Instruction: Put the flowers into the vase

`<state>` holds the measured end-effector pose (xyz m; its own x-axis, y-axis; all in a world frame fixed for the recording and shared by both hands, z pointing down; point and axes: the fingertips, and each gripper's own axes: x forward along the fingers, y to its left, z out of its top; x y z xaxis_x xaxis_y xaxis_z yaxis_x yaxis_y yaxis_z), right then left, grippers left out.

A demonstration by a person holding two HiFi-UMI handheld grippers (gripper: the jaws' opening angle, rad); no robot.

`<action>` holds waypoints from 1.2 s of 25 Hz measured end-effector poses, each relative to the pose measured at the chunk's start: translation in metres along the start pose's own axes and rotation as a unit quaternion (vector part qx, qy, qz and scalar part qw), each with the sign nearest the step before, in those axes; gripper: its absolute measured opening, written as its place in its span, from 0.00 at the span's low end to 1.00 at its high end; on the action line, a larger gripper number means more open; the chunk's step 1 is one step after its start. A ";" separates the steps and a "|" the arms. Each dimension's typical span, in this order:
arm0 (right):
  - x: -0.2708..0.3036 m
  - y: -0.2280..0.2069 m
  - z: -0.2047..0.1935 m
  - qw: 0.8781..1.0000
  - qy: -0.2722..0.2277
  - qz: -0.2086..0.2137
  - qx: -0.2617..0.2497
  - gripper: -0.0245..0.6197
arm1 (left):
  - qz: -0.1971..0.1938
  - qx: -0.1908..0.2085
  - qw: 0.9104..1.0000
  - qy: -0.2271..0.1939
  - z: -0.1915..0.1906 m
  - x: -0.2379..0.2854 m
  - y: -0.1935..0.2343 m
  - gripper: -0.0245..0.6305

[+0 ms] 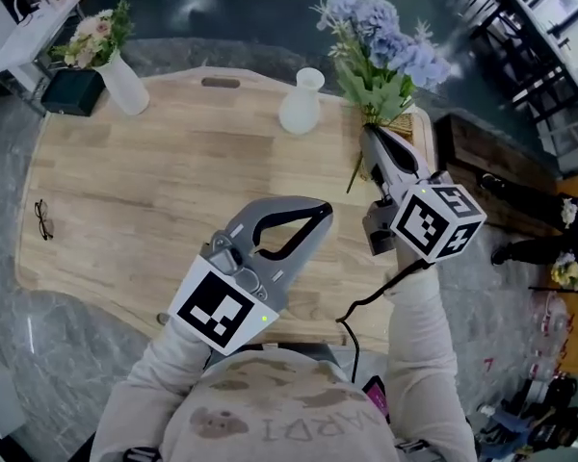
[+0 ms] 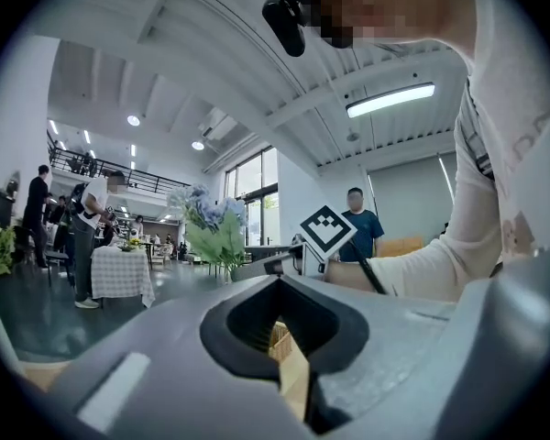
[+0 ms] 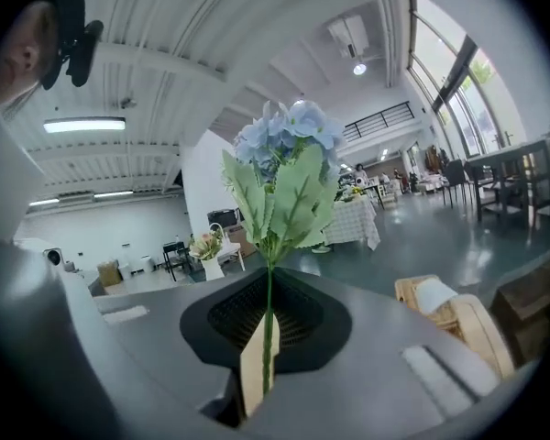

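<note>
Grey plastic, the left gripper hangs nearest the person over the wooden table. Its jaws are pressed tip to tip with nothing between them. The left gripper view shows only a strip of table through the loop behind the tips.

To its right and a little farther out, the right gripper is clenched on the green stem of the flowers. This blue bunch with broad green leaves rises past the jaw tips, away from the person. In the right gripper view the stem runs straight up between the closed jaws.

Just right of that gripper's tip, a basket sits at the table edge.

The white vase stands upright on the table, ahead of the left gripper. It is left of the flowers and apart from them.

Well off to the left gripper's left, glasses lie near the table edge. Farther out on that side, a second vase holds pink flowers beside a dark box.
</note>
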<state>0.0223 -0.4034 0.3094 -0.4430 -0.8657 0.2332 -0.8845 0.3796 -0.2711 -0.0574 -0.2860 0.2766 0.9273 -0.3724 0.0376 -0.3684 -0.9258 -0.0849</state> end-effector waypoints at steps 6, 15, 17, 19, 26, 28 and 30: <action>0.037 -0.004 0.030 0.998 -0.041 0.021 -0.036 0.09 | 0.022 -0.001 1.000 0.013 -0.006 -0.001 0.013 0.04; 0.127 -0.011 0.045 0.989 -0.111 0.018 -0.095 0.09 | 0.036 0.004 0.999 0.017 -0.024 -0.014 0.055 0.04; 0.146 -0.012 0.039 0.988 -0.117 0.015 -0.103 0.09 | 0.041 0.000 0.999 0.018 -0.037 -0.020 0.064 0.04; 0.159 -0.019 0.036 0.986 -0.123 0.009 -0.113 0.09 | 0.047 -0.001 0.999 0.021 -0.048 -0.020 0.067 0.04; 0.182 -0.044 0.035 0.979 -0.156 -0.015 -0.134 0.10 | 0.066 -0.008 0.997 0.033 -0.069 -0.013 0.079 0.04; 0.187 -0.052 0.029 0.978 -0.154 -0.020 -0.139 0.10 | 0.069 -0.012 0.997 0.035 -0.071 -0.009 0.082 0.04; 0.191 -0.058 0.023 0.980 -0.147 -0.024 -0.135 0.10 | 0.070 -0.016 0.997 0.037 -0.067 -0.005 0.086 0.04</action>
<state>-0.0074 -0.5981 0.3482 -0.3737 -0.9262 -0.0494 -0.9274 0.3741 0.0007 -0.0984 -0.3682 0.3360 0.8594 -0.5013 0.1006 -0.4973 -0.8652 -0.0637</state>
